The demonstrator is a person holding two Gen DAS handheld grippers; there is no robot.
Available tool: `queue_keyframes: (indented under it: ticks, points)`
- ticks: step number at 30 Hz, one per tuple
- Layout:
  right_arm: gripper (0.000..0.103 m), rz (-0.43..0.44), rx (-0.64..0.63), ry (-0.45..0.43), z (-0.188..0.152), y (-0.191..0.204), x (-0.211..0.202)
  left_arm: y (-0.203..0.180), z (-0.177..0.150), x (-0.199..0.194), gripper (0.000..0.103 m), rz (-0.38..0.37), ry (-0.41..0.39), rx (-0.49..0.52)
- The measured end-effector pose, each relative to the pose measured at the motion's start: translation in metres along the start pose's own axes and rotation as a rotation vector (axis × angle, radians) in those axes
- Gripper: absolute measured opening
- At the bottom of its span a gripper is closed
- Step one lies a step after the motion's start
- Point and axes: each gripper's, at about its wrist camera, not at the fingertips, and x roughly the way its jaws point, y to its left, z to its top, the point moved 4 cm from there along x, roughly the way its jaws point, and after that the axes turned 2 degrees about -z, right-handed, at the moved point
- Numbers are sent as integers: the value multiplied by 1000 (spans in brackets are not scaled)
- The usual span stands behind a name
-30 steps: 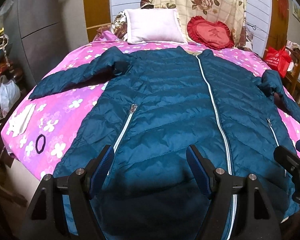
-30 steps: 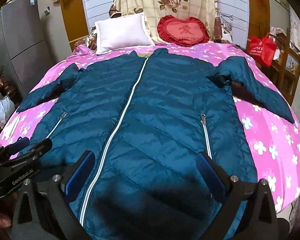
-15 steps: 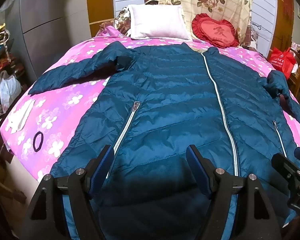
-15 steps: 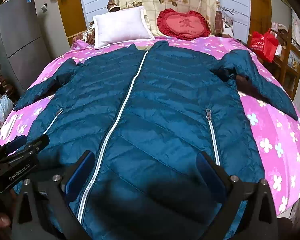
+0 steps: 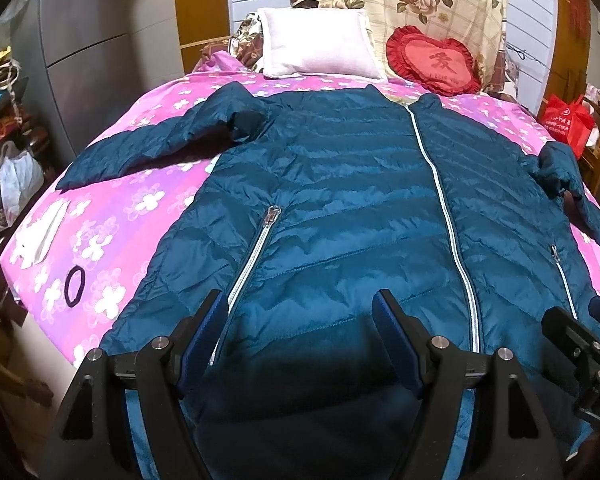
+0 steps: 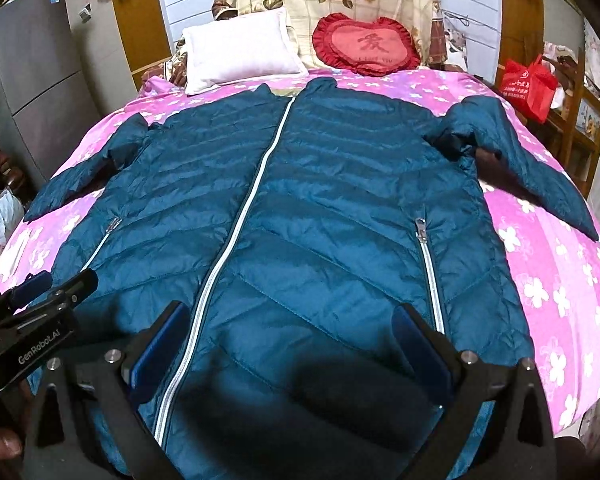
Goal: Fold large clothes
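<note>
Both grippers, left gripper point(image 5: 300, 320) and right gripper point(image 6: 290, 334), hang wide open above the teal jacket point(image 5: 340, 200), holding nothing.

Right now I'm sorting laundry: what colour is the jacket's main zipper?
Silvery white main zipper, clearest in the right wrist view.

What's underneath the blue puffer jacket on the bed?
The jacket lies flat, zipped, on a pink flowered bedsheet, which shows all around it. The sleeves rest on the sheet too. Whether anything else lies beneath the jacket cannot be seen; the jacket covers it.
</note>
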Motion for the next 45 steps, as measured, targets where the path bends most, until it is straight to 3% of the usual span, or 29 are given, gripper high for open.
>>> queue_keyframes:
  ticks: [45]
  points:
    - [102, -1, -3, 32, 2, 5, 21, -2, 2, 12, 49, 23, 8, -5]
